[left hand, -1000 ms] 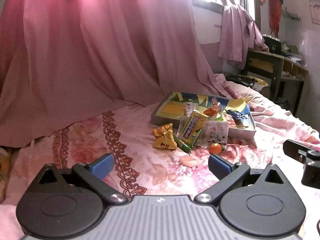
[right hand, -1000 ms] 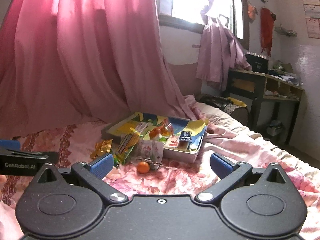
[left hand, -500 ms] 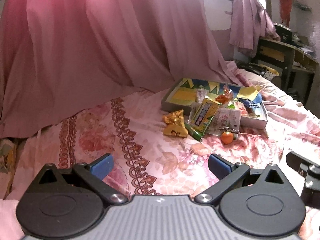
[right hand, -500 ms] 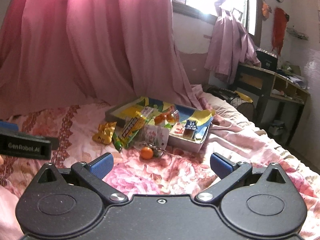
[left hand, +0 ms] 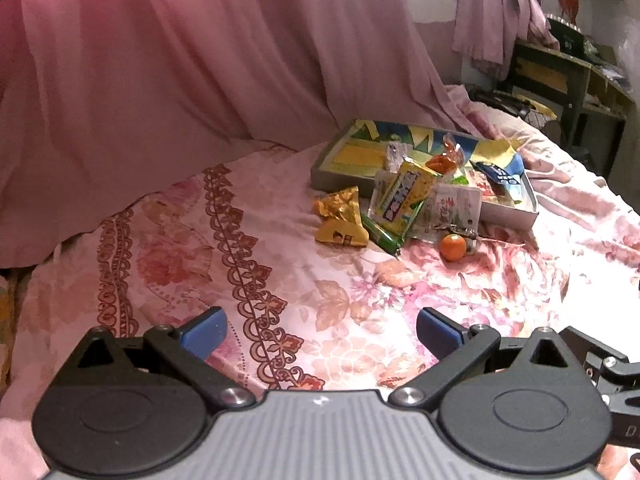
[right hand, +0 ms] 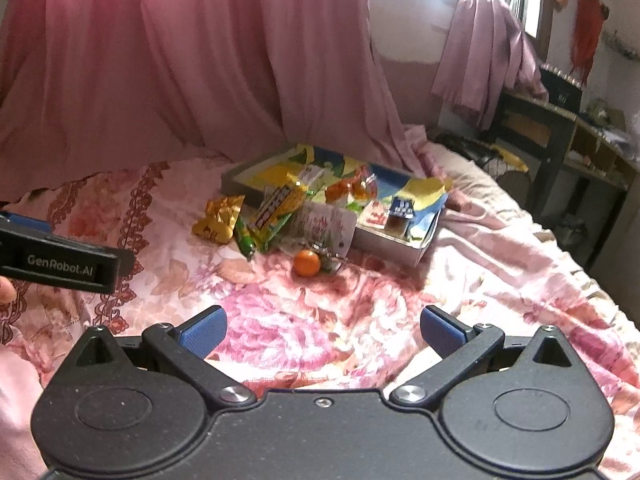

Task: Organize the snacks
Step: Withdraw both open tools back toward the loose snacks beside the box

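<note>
Snacks in crinkled gold, yellow and green wrappers [left hand: 402, 200] [right hand: 276, 210], plus a small round orange fruit [left hand: 453, 247] [right hand: 307, 263], spill from a shallow patterned cardboard tray [left hand: 348, 148] [right hand: 424, 246] onto the pink floral bedsheet [left hand: 280, 280] [right hand: 360, 304]. Left gripper [left hand: 319, 332] and right gripper [right hand: 322, 330] hover spread, empty.

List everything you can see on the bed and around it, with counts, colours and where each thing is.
shallow cardboard tray: one, grey walls, yellow and blue lining, far on the bed
gold foil snack packets: two, left of the pile
yellow snack bag: one, leaning on the tray's edge
green wrapped bar: one, beneath the yellow bag
small orange round snack: one, on the sheet before the tray
pink curtain: behind the bed
floral bedsheet: pink
left hand-held gripper: open
right hand-held gripper: open
</note>
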Demonstrator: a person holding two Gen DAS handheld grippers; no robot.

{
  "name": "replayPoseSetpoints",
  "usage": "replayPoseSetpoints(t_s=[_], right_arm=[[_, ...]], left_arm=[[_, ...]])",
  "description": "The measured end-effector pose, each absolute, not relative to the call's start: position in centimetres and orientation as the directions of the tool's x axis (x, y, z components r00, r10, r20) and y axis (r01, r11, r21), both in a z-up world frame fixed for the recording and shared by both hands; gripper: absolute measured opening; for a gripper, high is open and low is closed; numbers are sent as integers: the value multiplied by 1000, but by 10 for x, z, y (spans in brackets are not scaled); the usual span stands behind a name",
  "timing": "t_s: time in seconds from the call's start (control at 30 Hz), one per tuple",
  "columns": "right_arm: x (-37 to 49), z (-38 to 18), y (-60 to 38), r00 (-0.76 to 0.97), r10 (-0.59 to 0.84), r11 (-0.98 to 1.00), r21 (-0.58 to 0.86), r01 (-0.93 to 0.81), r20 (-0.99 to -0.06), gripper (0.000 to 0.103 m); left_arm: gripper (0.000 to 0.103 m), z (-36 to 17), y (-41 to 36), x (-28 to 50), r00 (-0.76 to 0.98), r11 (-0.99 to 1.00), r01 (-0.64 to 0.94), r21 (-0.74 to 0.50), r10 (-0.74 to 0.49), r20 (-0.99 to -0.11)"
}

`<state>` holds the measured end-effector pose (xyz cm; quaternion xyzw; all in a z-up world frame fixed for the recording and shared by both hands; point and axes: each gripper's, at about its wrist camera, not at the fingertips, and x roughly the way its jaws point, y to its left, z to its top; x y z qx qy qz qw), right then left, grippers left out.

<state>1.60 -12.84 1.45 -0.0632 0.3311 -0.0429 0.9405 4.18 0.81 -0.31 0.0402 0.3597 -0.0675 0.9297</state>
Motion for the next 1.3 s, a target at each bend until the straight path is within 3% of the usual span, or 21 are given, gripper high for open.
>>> replayPoseSetpoints(t_s=[0.63, 0.87, 1.07, 1.3], right_arm=[[91, 8, -138, 793, -102, 962, -261, -74, -600, 102], [124, -4, -151, 819, -76, 938, -319, -134, -568, 102], [151, -35, -154, 781, -61, 950, -276, -145, -622, 102], [165, -63, -147, 707, 26, 969, -156, -191, -707, 95]], left_arm=[[103, -9, -22, 129, 788, 948, 276, 155, -131, -602], [103, -30, -12, 173, 708, 960, 281, 17, -194, -679], [103, -59, -5, 199, 638, 971, 237, 23, -138, -757], [103, -74, 0, 220, 619, 980, 195, -28, -146, -772]])
